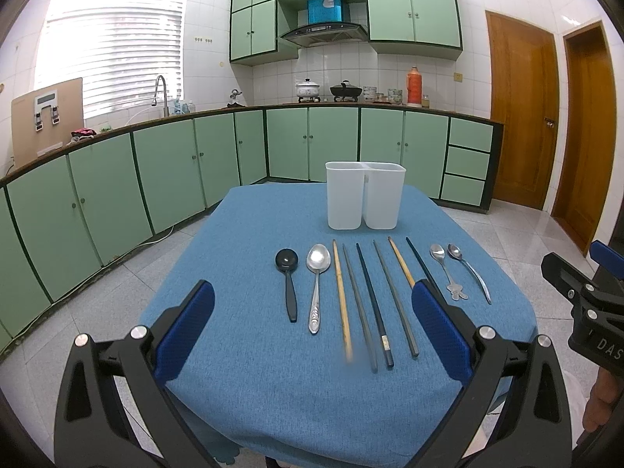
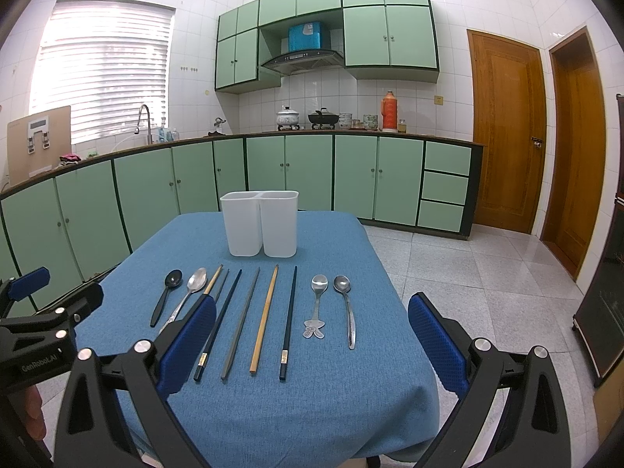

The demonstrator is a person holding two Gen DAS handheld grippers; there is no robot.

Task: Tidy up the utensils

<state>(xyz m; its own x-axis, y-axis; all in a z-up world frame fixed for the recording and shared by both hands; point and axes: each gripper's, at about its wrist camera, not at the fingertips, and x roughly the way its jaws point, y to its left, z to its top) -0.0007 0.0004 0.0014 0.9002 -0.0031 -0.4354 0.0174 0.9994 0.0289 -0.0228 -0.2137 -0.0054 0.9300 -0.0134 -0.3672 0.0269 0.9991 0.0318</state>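
Observation:
A white two-compartment holder (image 1: 365, 199) (image 2: 260, 223) stands empty at the far end of a blue-clothed table (image 1: 249, 370) (image 2: 335, 401). In front of it lie a black spoon (image 1: 287, 273) (image 2: 167, 295), a large steel spoon (image 1: 316, 280) (image 2: 191, 290), several chopsticks of wood (image 1: 341, 292) (image 2: 265, 318), grey (image 2: 241, 321) and dark colour (image 1: 373, 300) (image 2: 288, 319), and two small steel spoons (image 1: 444, 269) (image 2: 316, 304) (image 1: 468, 271) (image 2: 346, 308). My left gripper (image 1: 312, 323) and right gripper (image 2: 312, 339) are open and empty, held above the table's near end.
Green kitchen cabinets (image 1: 163, 167) and a counter with a sink, pots and a red flask (image 1: 413, 86) run behind the table. Wooden doors (image 2: 507, 136) stand at the right. Tiled floor surrounds the table. A dark cabinet (image 2: 602, 312) stands at the far right.

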